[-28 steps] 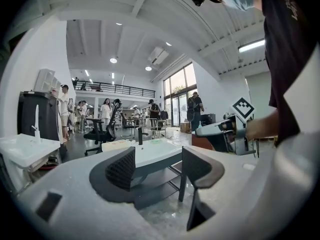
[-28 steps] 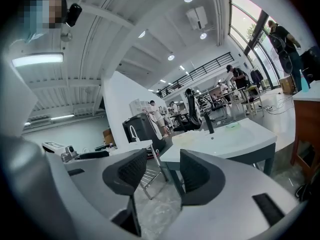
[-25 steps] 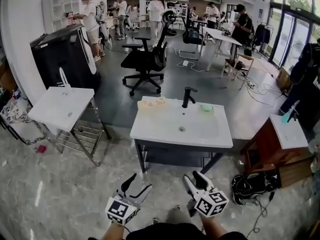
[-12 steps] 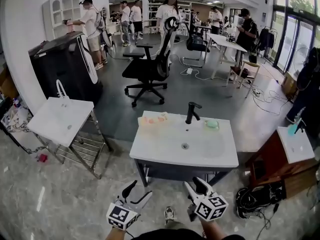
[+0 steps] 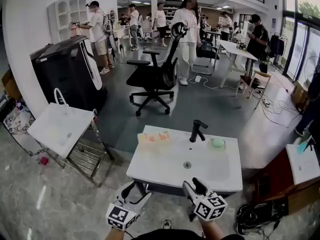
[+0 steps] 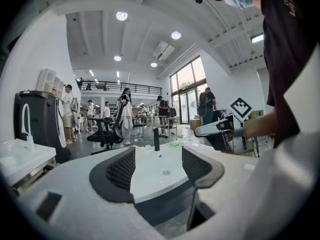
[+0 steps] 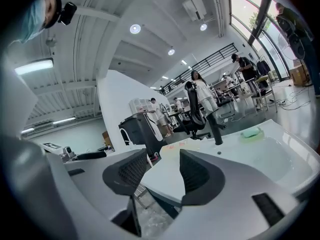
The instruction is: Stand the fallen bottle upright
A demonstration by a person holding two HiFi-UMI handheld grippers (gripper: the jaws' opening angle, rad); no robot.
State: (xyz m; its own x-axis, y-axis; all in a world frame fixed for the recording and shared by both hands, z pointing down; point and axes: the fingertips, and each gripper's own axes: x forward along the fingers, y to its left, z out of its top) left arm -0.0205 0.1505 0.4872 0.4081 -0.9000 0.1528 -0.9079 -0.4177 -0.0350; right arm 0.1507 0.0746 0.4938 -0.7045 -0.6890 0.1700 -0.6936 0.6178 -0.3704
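Bottle, place: a pale, orange-tinted shape (image 5: 154,137) lies flat at the back left corner of the white sink (image 5: 165,178), centre of the head view, left of the black faucet (image 5: 197,130). I take it for the fallen bottle. It is too small to make out cap or neck.
Bottle, handling (judged): it looks like see-through plastic. Probably light, with slightly yielding walls. Smooth, so likely to roll or skid on the glazed sink top. Not fragile.
Grip site (judged): across the mid-body, then tip it up onto its base. Keep off the cap end.
Left gripper (image 5: 137,191): bottom of the head view, left of centre. Jaws stand well apart with nothing between the pads; only the sink shows through the gap.
Right gripper (image 5: 192,185): bottom of the head view, right of centre. Jaws are wide apart and hold nothing.
Reach: both grippers are at the sink's near edge, well apart from the bottle.
Other: a green item (image 5: 218,143) sits right of the faucet, clear of the bottle.
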